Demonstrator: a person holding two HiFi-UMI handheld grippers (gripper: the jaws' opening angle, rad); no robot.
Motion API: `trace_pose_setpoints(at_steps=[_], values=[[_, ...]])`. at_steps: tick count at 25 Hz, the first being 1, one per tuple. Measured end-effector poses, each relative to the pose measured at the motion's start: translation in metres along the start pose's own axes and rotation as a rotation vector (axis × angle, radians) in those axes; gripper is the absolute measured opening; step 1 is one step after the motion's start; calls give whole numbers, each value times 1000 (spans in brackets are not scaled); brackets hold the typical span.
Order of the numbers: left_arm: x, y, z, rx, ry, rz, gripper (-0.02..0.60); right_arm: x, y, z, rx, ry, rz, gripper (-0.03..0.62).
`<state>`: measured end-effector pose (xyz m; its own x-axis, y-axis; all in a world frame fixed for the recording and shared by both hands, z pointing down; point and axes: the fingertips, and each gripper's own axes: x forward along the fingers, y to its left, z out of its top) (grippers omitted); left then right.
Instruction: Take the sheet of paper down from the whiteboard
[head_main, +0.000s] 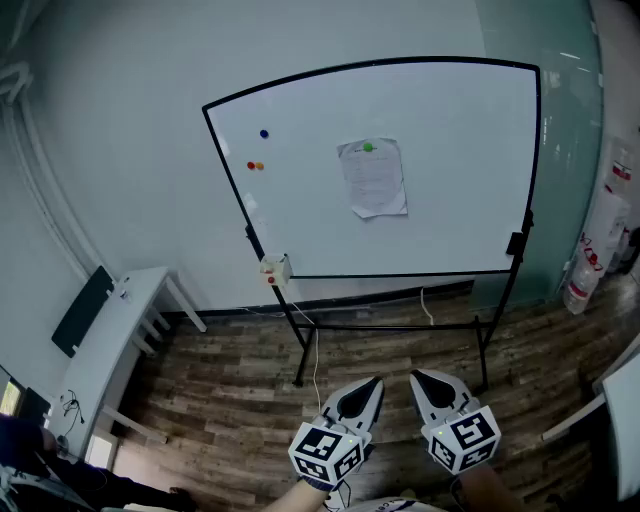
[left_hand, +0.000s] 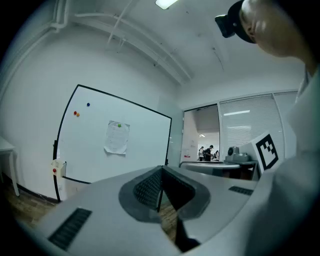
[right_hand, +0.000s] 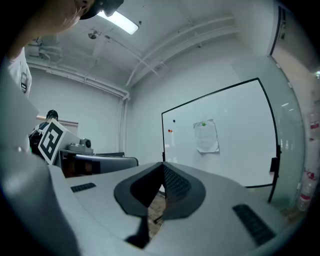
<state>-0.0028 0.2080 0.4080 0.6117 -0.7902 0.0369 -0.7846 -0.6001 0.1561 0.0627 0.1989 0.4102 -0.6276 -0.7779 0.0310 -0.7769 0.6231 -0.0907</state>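
The sheet of paper (head_main: 373, 178) hangs on the whiteboard (head_main: 450, 210), a little left of the board's middle, long axis upright, with a green magnet (head_main: 367, 147) on its top edge. It lies far ahead of and above both sets of fingers, well apart from them across the wooden floor. The left gripper (head_main: 377, 383) and right gripper (head_main: 416, 376) sit side by side, each clenched on nothing; the left lines up slightly better with the sheet, though neither looks clearly nearer. The print is too small to read, and the hands are cut off at the near edge
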Motion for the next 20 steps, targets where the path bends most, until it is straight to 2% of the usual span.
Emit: trace_pose_setpoints(at_steps=[12, 20], values=[[22, -14, -12, -18, 6, 8, 14, -13, -29, -12, 70, 1, 44, 12], [41, -14, -8, 24, 5, 49, 14, -25, -59, -4, 94, -54, 36, 12]])
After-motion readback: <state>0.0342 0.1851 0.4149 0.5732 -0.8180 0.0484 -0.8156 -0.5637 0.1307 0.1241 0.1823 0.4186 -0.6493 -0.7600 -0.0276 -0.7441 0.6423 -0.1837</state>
